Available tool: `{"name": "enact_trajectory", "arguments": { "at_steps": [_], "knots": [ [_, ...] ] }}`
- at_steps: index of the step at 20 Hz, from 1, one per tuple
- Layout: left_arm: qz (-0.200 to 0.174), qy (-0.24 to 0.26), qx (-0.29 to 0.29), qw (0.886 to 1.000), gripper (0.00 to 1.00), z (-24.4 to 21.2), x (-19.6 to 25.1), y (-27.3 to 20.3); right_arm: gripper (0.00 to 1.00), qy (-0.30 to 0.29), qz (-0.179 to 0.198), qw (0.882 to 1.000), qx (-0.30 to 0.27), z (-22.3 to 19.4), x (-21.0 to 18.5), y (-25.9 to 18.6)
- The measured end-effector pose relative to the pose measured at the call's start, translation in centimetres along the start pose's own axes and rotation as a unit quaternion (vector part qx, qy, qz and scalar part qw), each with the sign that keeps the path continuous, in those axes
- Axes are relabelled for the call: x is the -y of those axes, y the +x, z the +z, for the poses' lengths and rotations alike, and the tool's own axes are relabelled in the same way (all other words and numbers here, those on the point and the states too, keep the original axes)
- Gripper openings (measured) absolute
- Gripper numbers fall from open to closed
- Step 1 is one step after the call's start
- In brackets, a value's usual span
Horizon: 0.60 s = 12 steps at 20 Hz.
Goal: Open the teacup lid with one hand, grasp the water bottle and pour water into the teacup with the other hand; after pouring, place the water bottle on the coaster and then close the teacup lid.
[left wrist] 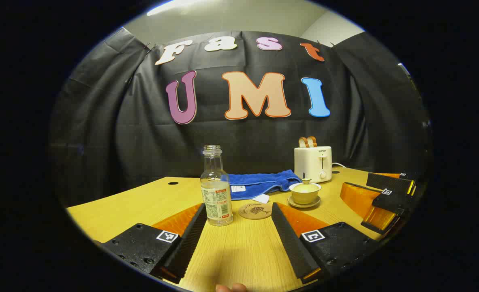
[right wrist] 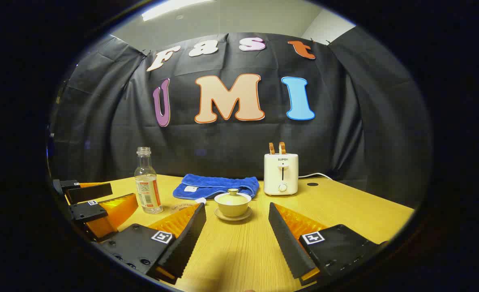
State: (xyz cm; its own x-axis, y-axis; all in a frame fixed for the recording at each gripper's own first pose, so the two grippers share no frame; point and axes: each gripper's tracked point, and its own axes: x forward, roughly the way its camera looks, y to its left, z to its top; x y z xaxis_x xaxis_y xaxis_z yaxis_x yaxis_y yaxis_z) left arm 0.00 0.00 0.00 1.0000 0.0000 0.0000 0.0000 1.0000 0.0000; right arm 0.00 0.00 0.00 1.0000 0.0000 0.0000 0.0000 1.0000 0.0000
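Setup looks untouched, judging by layout: water bottle (left wrist: pixel 216 186) stands upright, uncapped, w/ a little water low in it, just left of the round coaster (left wrist: pixel 255 211); teacup (left wrist: pixel 304 194) sits on its saucer w/ lid (left wrist: pixel 305 185) on, right of coaster. Left gripper (left wrist: pixel 237 227) has jaws spread wide, empty, bottle just ahead by its left finger, prob. lined up for the grab. Right gripper (right wrist: pixel 235 231) is also wide apart, empty, teacup (right wrist: pixel 233 205) centred ahead between fingers, so likely assigned to the lid. Blue towel (right wrist: pixel 215 185) and toaster (right wrist: pixel 281 173) sit behind, near the booth wall, out of the way.
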Motion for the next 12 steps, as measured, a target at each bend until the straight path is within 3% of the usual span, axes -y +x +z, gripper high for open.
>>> {"name": "enact_trajectory", "arguments": {
  "at_steps": [6, 7, 8, 12],
  "knots": [
    [-0.004, -0.006, -0.003, 1.0, 0.94, -0.21, 0.15, 0.04, 0.95, 0.0, 0.0, 1.0, 0.001, -0.03, -0.11, 0.26],
    [-0.003, -0.008, -0.004, 1.0, 0.94, -0.31, 0.12, 0.01, 0.99, 0.0, 0.0, 1.0, 0.003, 0.16, -0.09, 0.29],
    [-0.003, -0.008, -0.002, 1.0, 0.94, -0.22, 0.14, 0.06, 0.95, 0.0, 0.0, 1.0, 0.002, -0.02, -0.07, 0.29],
    [-0.003, -0.007, -0.003, 1.0, 0.93, -0.32, 0.1, 0.04, 0.99, 0.0, 0.0, 1.0, 0.004, 0.03, -0.11, 0.31]
  ]
}}
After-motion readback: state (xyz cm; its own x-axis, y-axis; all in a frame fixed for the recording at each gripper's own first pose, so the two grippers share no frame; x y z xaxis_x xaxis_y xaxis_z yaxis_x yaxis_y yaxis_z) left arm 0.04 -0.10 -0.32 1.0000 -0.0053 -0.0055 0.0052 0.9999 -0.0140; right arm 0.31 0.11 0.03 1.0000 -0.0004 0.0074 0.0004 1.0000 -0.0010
